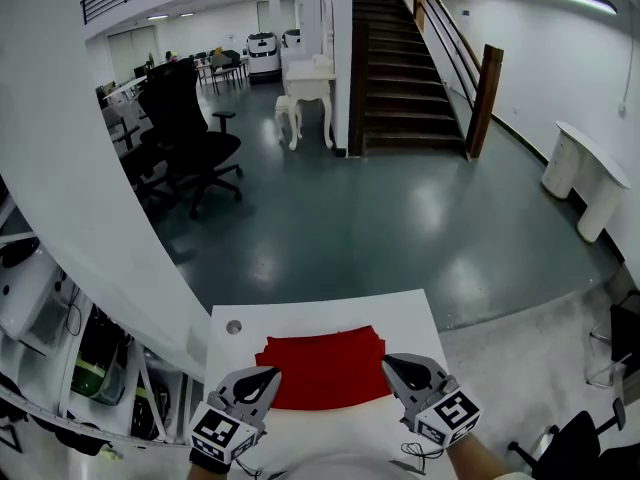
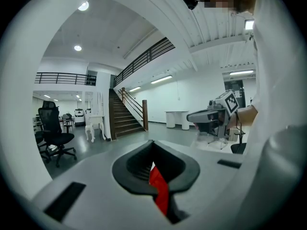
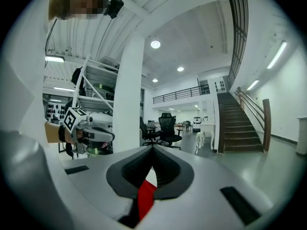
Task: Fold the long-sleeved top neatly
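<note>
The red long-sleeved top (image 1: 325,370) lies spread on the white table (image 1: 300,320) in the head view, its near edge between my two grippers. My left gripper (image 1: 268,375) sits at the top's near left corner, shut on a pinch of the red cloth (image 2: 159,188). At the near right corner my right gripper (image 1: 388,364) is likewise shut on red cloth (image 3: 145,196). Each gripper view shows the other gripper across from it: the right gripper (image 2: 211,116) and the left gripper (image 3: 91,128). Both point roughly level.
A small round hole (image 1: 234,326) marks the table's far left corner. A white pillar (image 1: 70,158) and shelving (image 1: 60,348) stand to the left. Beyond the table are dark floor, black office chairs (image 1: 190,138), a white table (image 1: 308,88) and a staircase (image 1: 400,58).
</note>
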{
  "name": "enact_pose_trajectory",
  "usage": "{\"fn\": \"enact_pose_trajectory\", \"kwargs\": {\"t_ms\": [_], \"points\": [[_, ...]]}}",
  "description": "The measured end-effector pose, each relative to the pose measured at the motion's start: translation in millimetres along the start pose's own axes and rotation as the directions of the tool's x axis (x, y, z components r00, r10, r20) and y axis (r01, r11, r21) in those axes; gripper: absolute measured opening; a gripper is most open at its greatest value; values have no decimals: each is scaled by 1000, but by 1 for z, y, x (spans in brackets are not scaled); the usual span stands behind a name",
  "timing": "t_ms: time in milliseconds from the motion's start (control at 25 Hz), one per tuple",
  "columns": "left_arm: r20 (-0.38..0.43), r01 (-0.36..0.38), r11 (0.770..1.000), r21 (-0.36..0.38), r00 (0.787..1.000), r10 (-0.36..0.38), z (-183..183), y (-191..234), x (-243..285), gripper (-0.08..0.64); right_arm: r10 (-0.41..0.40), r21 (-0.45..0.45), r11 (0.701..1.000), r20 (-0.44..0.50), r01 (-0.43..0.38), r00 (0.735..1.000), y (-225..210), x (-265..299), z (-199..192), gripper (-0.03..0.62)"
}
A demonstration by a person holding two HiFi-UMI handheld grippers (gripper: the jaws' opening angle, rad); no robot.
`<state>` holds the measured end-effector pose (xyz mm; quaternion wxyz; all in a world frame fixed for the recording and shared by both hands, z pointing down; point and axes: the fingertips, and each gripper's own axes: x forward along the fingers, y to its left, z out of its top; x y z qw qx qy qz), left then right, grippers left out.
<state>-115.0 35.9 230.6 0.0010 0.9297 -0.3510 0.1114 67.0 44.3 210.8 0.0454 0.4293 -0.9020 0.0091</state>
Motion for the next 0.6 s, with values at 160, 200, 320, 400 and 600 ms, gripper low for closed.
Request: {"fn": "enact_pose_trajectory", "kwargs": {"t_ms": [160, 200, 320, 400, 600], "points": [[-11, -2, 1000, -1, 1000, 2, -1, 2, 2, 9, 8, 5, 1000, -7, -8, 1000, -2, 1, -4, 12], [-12, -4, 1000, -1, 1000, 4, -1, 2, 3, 8, 10, 4, 1000, -10, -10, 1000, -3, 0, -5, 12], [-16, -5, 1000, -1, 1000, 5, 0, 2, 5, 8, 15, 2, 1000, -12, -15, 1000, -4, 1, -6, 12], [-17, -4, 1000, -2, 1000, 3, -1, 3, 6, 8, 20, -1, 1000, -14, -20, 1000, -5, 3, -6, 12], [-19, -3, 1000, 7, 1000, 3, -2, 5, 9, 8, 20, 5, 1000, -8, -20, 1000, -5, 8, -5, 12]]}}
